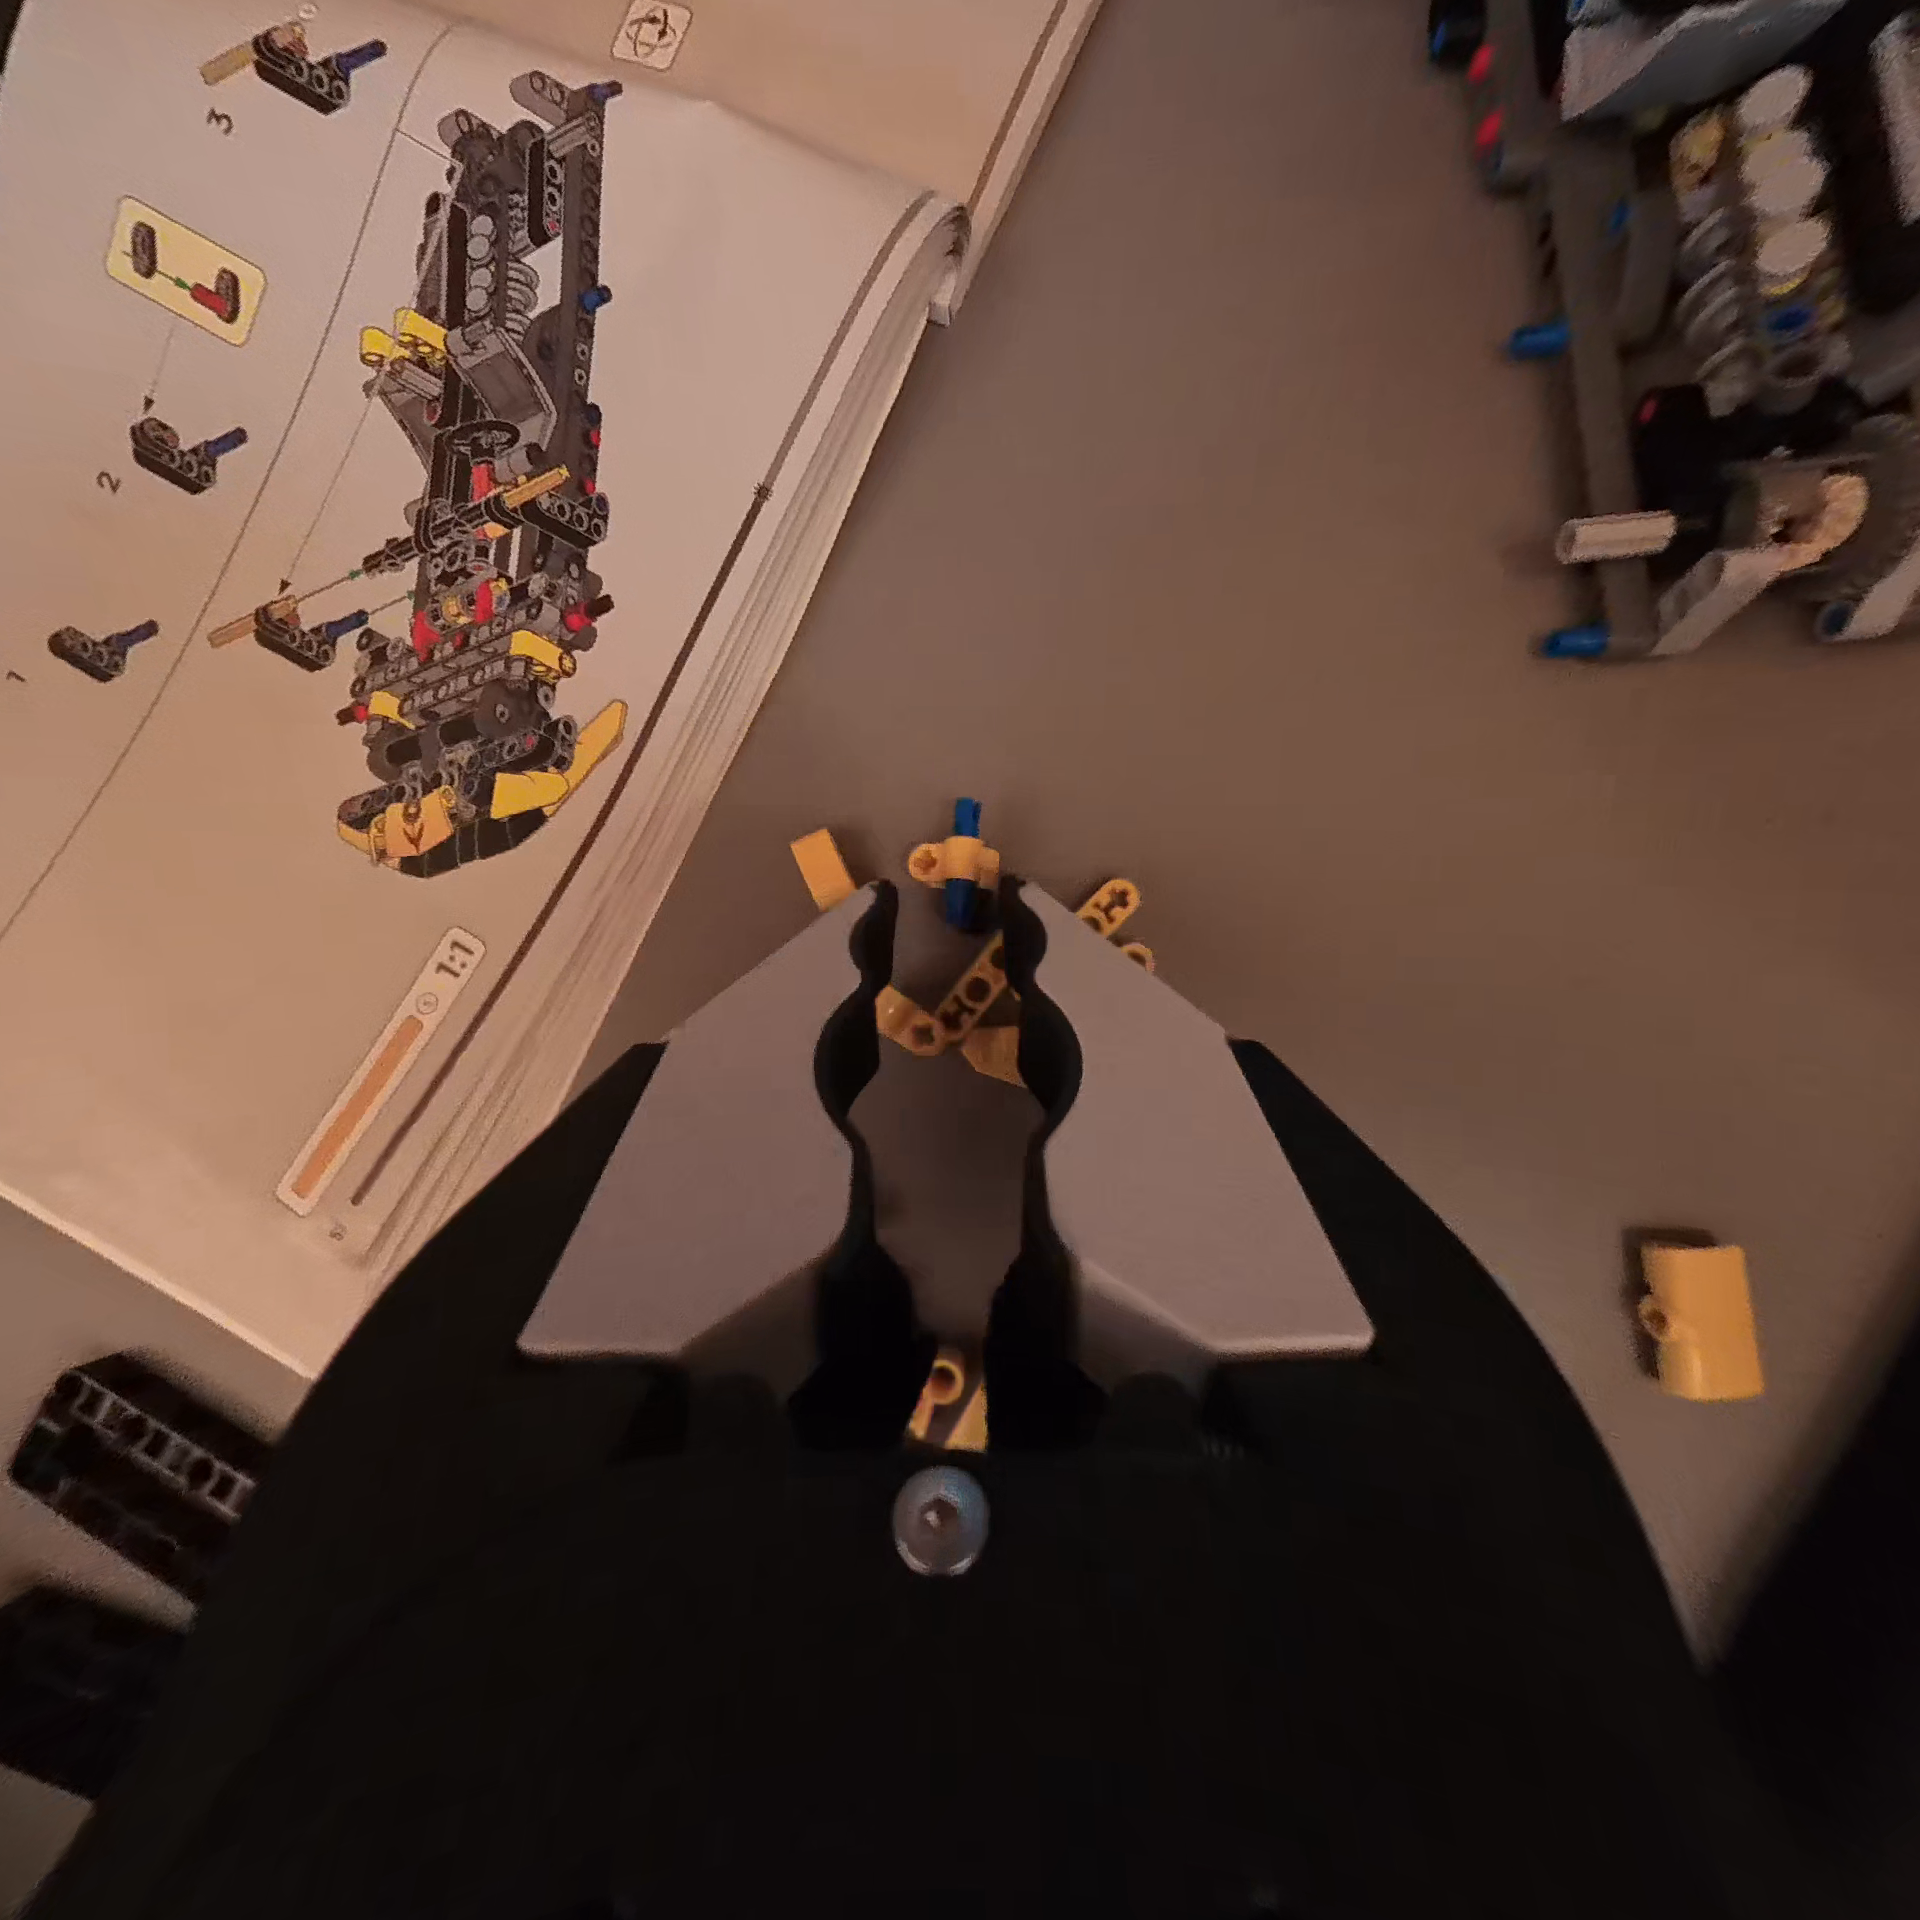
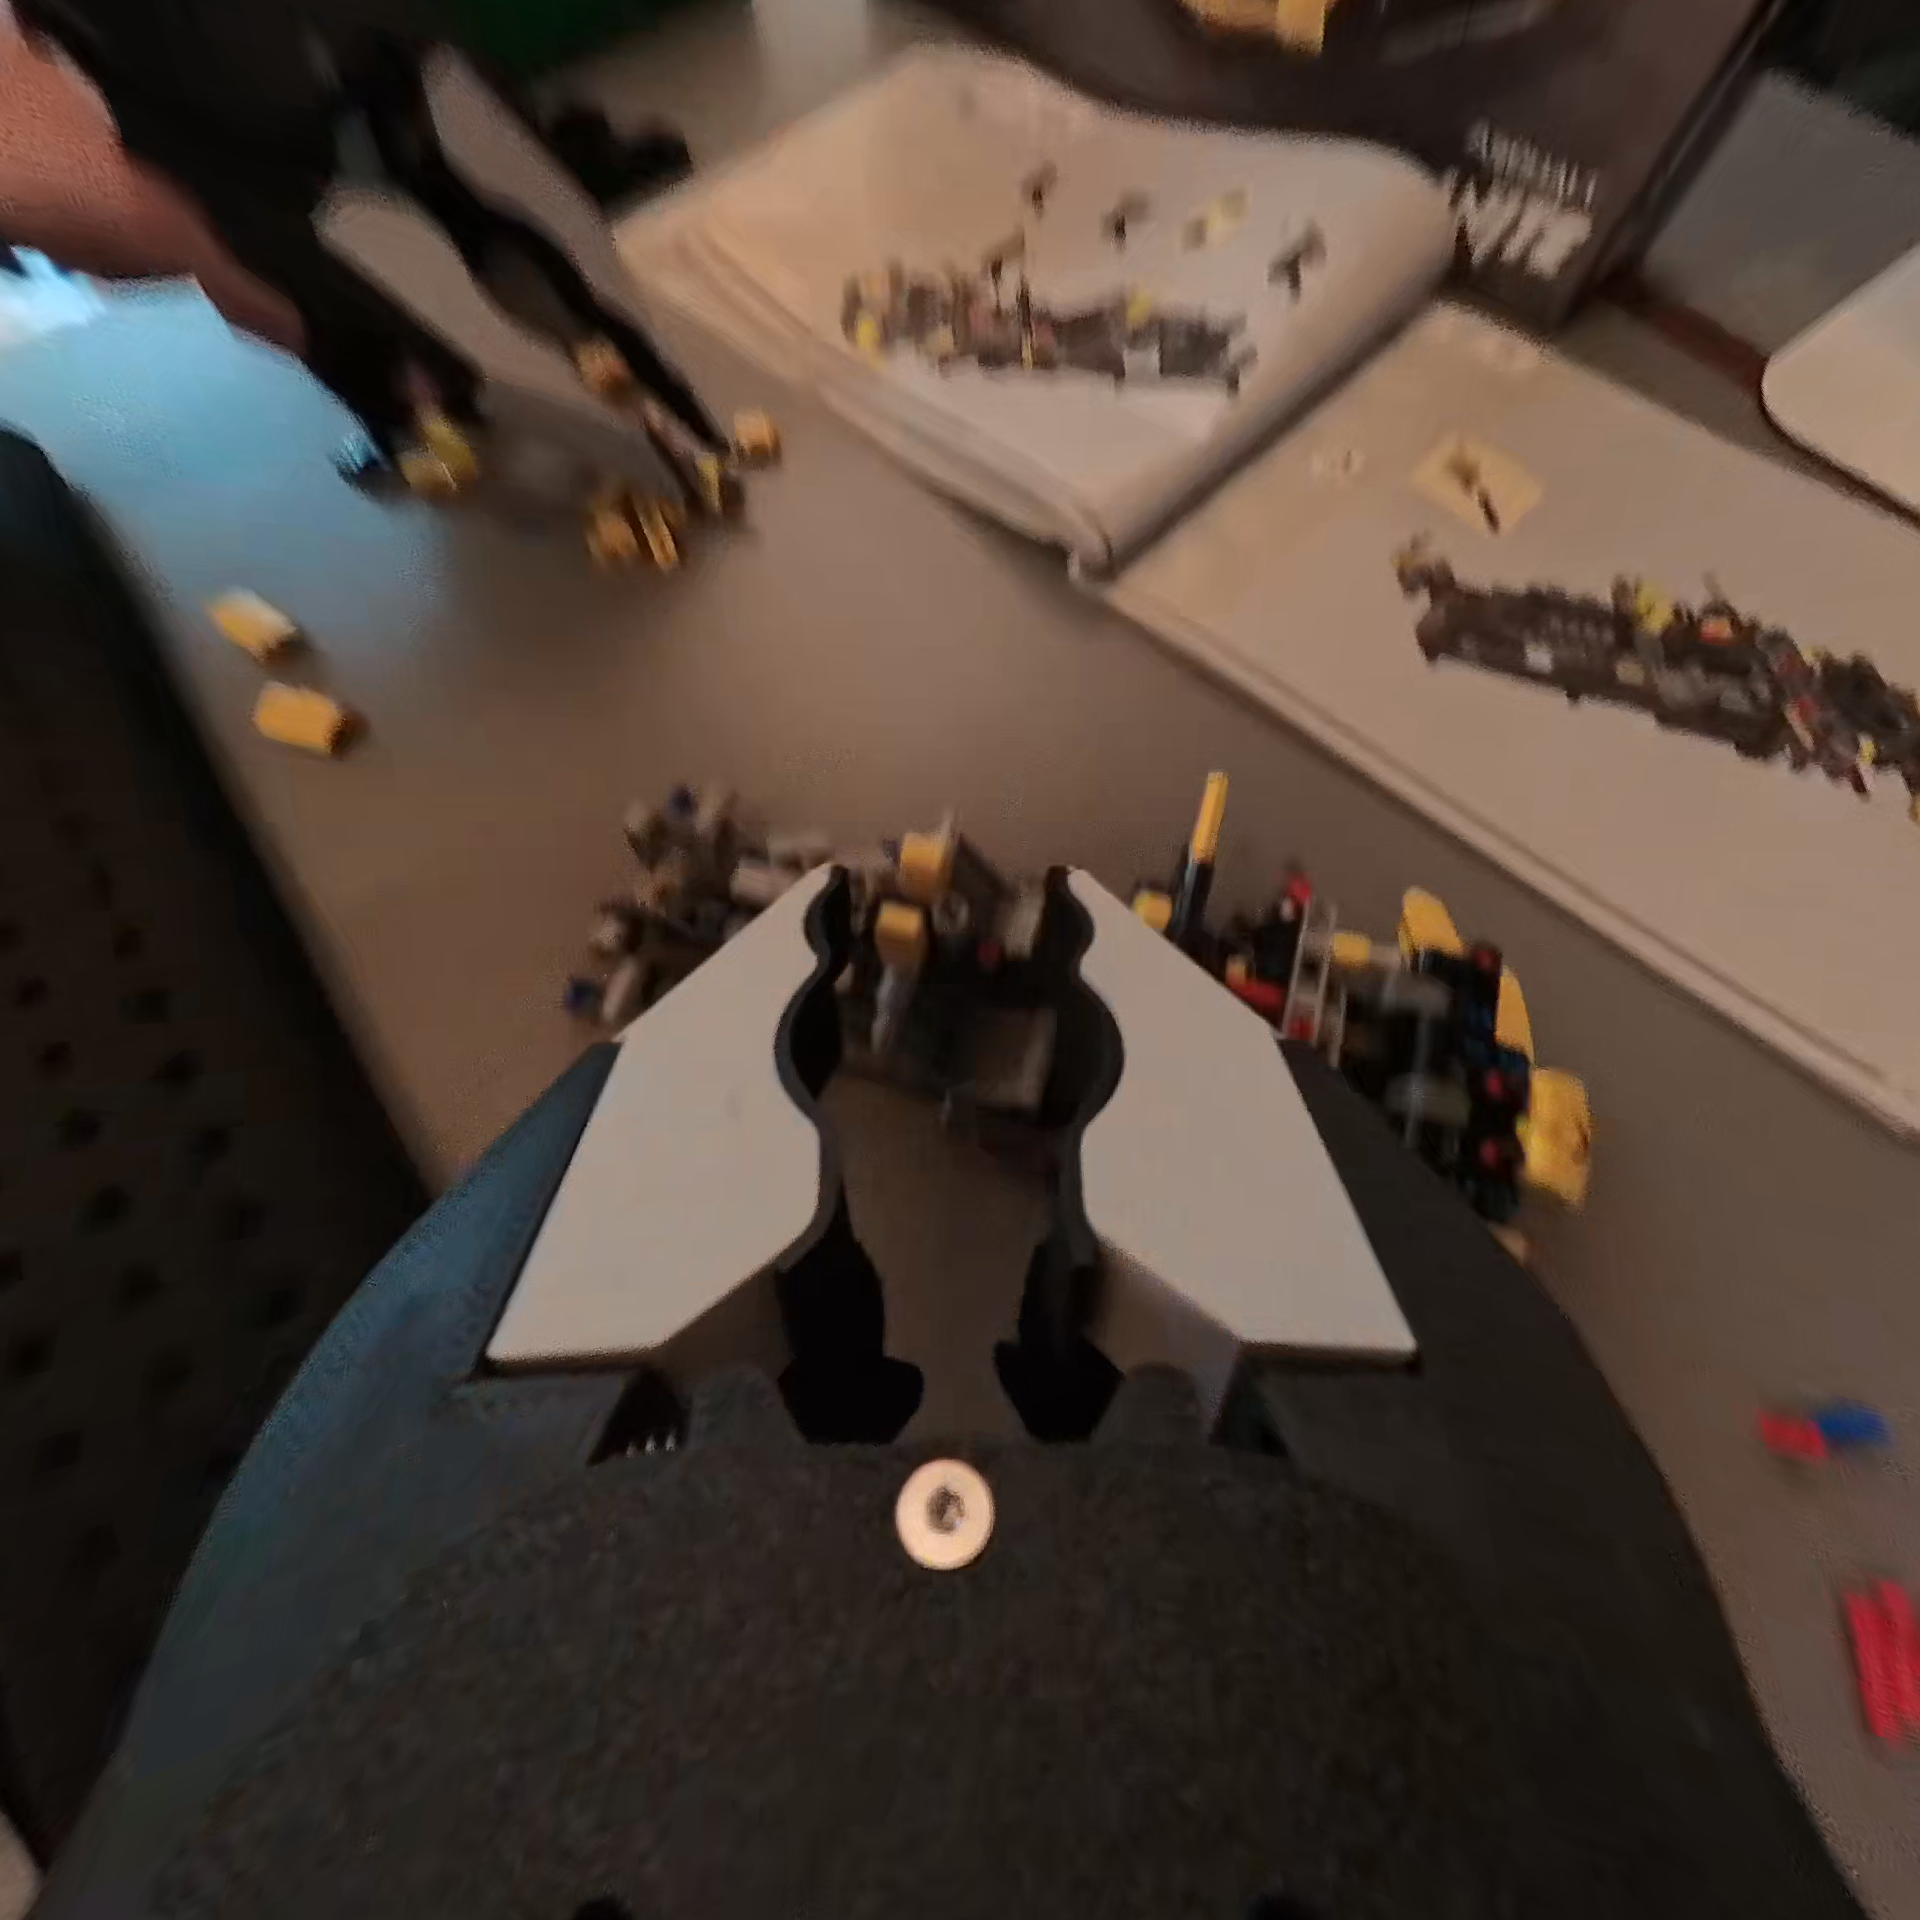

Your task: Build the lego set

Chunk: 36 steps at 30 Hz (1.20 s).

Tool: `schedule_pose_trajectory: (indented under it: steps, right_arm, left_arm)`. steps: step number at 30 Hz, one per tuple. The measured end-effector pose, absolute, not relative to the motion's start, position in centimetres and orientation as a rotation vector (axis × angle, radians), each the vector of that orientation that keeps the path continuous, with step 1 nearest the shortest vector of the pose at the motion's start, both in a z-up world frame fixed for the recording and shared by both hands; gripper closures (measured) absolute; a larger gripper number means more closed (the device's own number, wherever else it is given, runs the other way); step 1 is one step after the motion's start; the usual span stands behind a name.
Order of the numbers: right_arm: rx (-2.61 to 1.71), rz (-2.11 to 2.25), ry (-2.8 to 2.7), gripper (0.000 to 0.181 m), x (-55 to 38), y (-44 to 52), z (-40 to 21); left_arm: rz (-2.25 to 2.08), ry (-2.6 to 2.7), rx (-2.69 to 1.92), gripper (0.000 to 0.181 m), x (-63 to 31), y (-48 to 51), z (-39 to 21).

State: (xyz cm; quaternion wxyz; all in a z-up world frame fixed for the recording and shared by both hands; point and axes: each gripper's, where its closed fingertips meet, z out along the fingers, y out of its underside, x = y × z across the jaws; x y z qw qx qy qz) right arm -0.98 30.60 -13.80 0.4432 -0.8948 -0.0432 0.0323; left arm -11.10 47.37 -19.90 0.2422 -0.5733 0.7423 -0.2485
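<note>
left gripper (image 1: 951,899) spread over yellow pieces (image 1: 961,1013) | right gripper (image 2: 948,883) spread, empty | pieces judged light, rigid, slippery; best pinched across flats

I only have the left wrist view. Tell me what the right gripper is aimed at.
Observer: The right gripper points at the partly built model, jaws open.
Operator: Report what lies to that gripper's right.
Observer: Loose red pieces on the table.
Operator: Now say what's behind the booklet.
Observer: A dark box stands behind the booklet.
</note>
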Motion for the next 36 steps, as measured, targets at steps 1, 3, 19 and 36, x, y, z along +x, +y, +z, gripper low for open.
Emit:
schedule_pose_trajectory:
  steps: [1, 3, 19, 36]
  right_arm:
    - [-2.253, 0.029, -0.113, 0.141, -1.0, 29.7, -14.6]
    - [-2.268, -0.071, -0.112, 0.142, -1.1, 28.8, -15.5]
    - [-2.232, 0.096, -0.118, 0.172, -3.0, 31.1, -16.8]
    - [-2.023, 0.277, -0.433, 0.143, -5.7, 28.9, -10.4]
  left_arm:
    - [-0.656, 2.047, -1.567, 0.160, -11.0, 47.5, -20.2]
    - [-0.645, 2.079, -1.563, 0.162, -10.9, 47.4, -20.5]
    - [-0.994, 2.096, -1.332, 0.171, -12.4, 40.2, -16.6]
    - [-1.953, 1.755, -1.415, 0.171, -15.2, 31.4, -9.0]
